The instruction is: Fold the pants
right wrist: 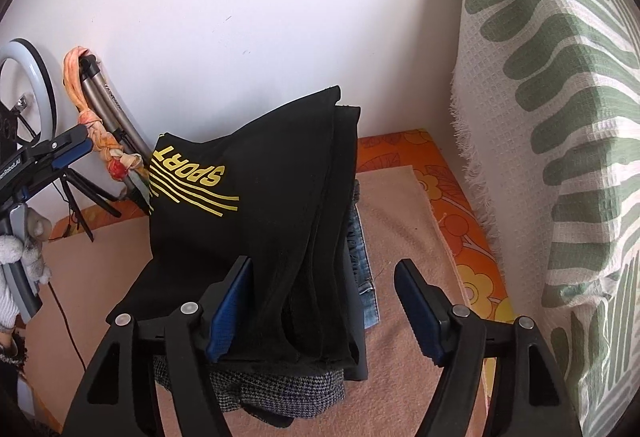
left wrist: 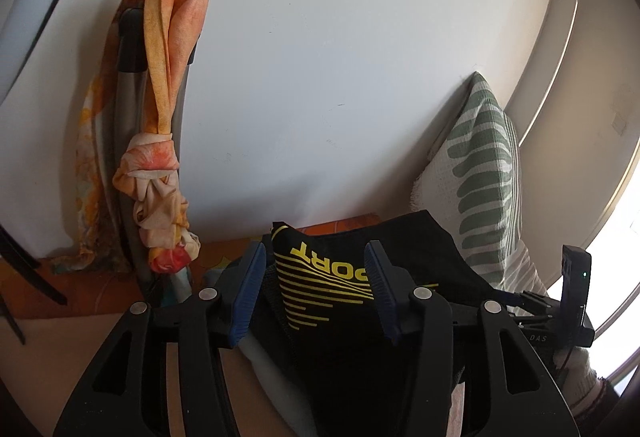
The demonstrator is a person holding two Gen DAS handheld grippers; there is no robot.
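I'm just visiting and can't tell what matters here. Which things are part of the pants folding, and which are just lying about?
Part of the job:
black pants
left tongs, open
right tongs, open

Just lying about:
jeans and tweed garment, under the pants
green patterned cloth
knotted orange scarf
ring light

Black pants, folded into several layers, with yellow "SPORT" lettering and stripes on the top face. The bundle lies between the open right fingers, its layered fold edge facing them, atop other folded garments.
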